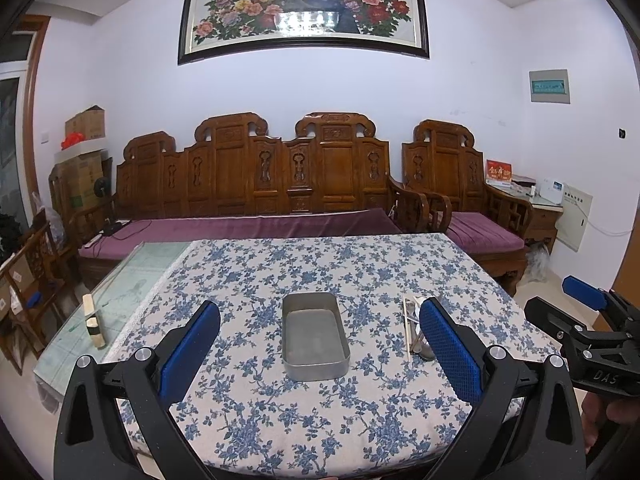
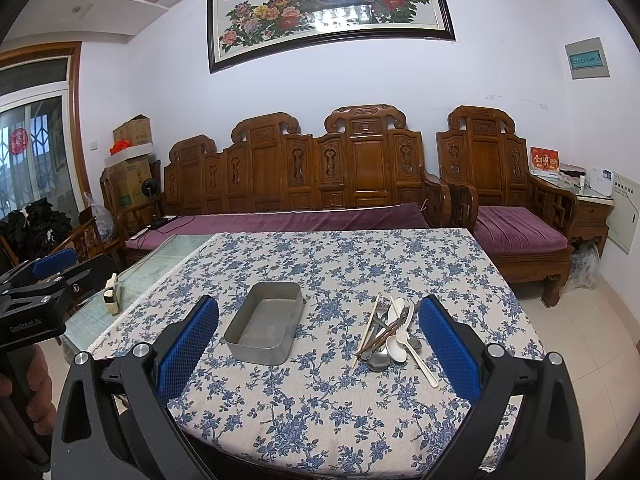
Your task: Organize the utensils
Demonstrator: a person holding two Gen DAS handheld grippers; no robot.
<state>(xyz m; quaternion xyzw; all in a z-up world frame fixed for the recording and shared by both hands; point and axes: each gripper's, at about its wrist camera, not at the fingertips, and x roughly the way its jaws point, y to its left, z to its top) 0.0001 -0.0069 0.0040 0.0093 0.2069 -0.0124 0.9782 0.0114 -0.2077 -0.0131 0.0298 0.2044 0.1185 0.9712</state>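
Fingers spread wide, holding nothing, on left gripper (image 1: 320,354) & right gripper (image 2: 318,350), both level above table edge. Metal tray (image 1: 314,336) sits between left's fingers; utensil pile (image 2: 390,334) just inside right's right finger.

Showing matt, brushed grey metal on the tin (image 2: 264,326), dull inside. Lying right of it, a pile (image 2: 390,334) mixing glossy white plastic spoons, shiny metal ones and pale wooden chopsticks. Spreading under both grippers, a woven cloth (image 2: 340,400) with a blue floral print, matt and slightly coarse. Wearing textured blue rubbery pads (image 2: 450,348) on matt black plastic arms with bright metal bolts. Gleaming beyond the tool, a carved, varnished wooden bench (image 2: 304,168) with purple velvety cushions.
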